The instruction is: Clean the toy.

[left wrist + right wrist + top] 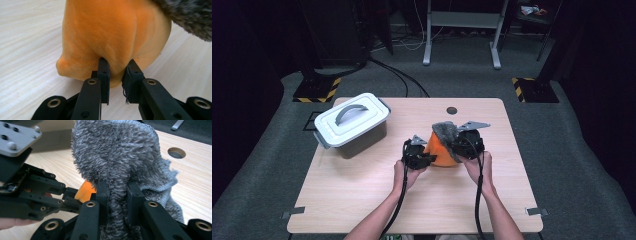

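Orange plush toy (112,35) in both tongs

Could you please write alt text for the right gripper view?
The right gripper pinches a fold of grey fuzzy cloth between its black fingers above a wooden table. The left gripper and an orange toy sit behind.
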`<action>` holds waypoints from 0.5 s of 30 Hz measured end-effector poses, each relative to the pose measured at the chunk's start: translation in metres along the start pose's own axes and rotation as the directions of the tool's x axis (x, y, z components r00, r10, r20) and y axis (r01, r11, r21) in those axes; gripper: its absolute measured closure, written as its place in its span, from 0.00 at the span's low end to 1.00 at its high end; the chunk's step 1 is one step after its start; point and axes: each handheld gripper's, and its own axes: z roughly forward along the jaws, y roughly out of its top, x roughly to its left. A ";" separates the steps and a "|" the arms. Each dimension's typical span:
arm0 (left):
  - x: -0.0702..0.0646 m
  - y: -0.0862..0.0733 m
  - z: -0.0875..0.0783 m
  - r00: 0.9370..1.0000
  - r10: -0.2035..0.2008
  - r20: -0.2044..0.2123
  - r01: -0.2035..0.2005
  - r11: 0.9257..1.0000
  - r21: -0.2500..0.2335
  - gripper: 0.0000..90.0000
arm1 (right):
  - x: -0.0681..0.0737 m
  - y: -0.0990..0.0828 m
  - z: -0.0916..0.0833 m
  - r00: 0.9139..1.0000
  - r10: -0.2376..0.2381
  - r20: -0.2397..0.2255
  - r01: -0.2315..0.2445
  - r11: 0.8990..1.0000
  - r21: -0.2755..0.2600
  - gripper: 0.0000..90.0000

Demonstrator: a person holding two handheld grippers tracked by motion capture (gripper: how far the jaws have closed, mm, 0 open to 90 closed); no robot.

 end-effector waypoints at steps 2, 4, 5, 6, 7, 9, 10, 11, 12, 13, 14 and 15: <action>-0.001 -0.001 0.001 1.000 0.003 -0.008 -0.003 1.000 -0.001 0.85 | 0.001 0.001 0.007 1.000 0.001 0.001 -0.001 1.000 0.007 0.84; 0.000 -0.001 0.002 0.999 0.029 -0.028 -0.029 1.000 0.005 0.84 | 0.002 0.001 0.013 1.000 0.002 0.006 -0.002 1.000 0.011 0.83; 0.000 -0.001 0.003 0.999 0.033 -0.029 -0.032 0.999 0.011 0.83 | 0.002 0.001 0.016 1.000 -0.010 0.003 0.010 1.000 0.014 0.83; 0.000 -0.001 0.003 0.999 0.043 -0.033 -0.043 0.999 0.017 0.83 | 0.004 0.000 0.018 1.000 -0.009 0.006 0.009 1.000 0.023 0.83; 0.000 -0.001 0.003 0.997 0.059 -0.043 -0.059 0.998 0.018 0.83 | 0.004 0.000 0.020 0.999 -0.031 0.020 0.031 0.999 0.024 0.83; 0.000 -0.002 0.004 0.997 0.065 -0.051 -0.065 0.998 0.015 0.82 | 0.006 0.000 0.023 0.999 -0.039 0.027 0.038 0.999 0.033 0.83; 0.000 -0.002 0.005 0.995 0.079 -0.055 -0.078 0.997 0.015 0.82 | 0.006 0.000 0.024 0.998 -0.052 0.038 0.050 0.998 0.034 0.83; 0.000 -0.002 0.005 0.995 0.080 -0.060 -0.079 0.997 0.015 0.82 | 0.008 0.001 0.025 0.998 -0.035 0.048 0.033 0.999 0.039 0.83; 0.000 -0.002 0.005 0.995 0.078 -0.060 -0.077 0.997 0.012 0.82 | 0.007 0.001 0.027 0.998 -0.035 0.046 0.033 0.999 0.039 0.84; -0.001 -0.002 0.006 0.996 0.068 -0.063 -0.068 0.998 0.010 0.82 | 0.006 0.001 0.029 0.997 -0.051 0.061 0.048 0.998 0.044 0.84; -0.001 -0.002 0.006 0.995 0.079 -0.064 -0.078 0.997 0.016 0.82 | 0.005 0.001 0.030 0.996 -0.052 0.071 0.048 0.998 0.049 0.84; 0.000 -0.001 0.006 0.993 0.094 -0.065 -0.093 0.995 0.025 0.82 | 0.004 0.000 0.032 0.997 -0.040 0.068 0.037 0.998 0.048 0.84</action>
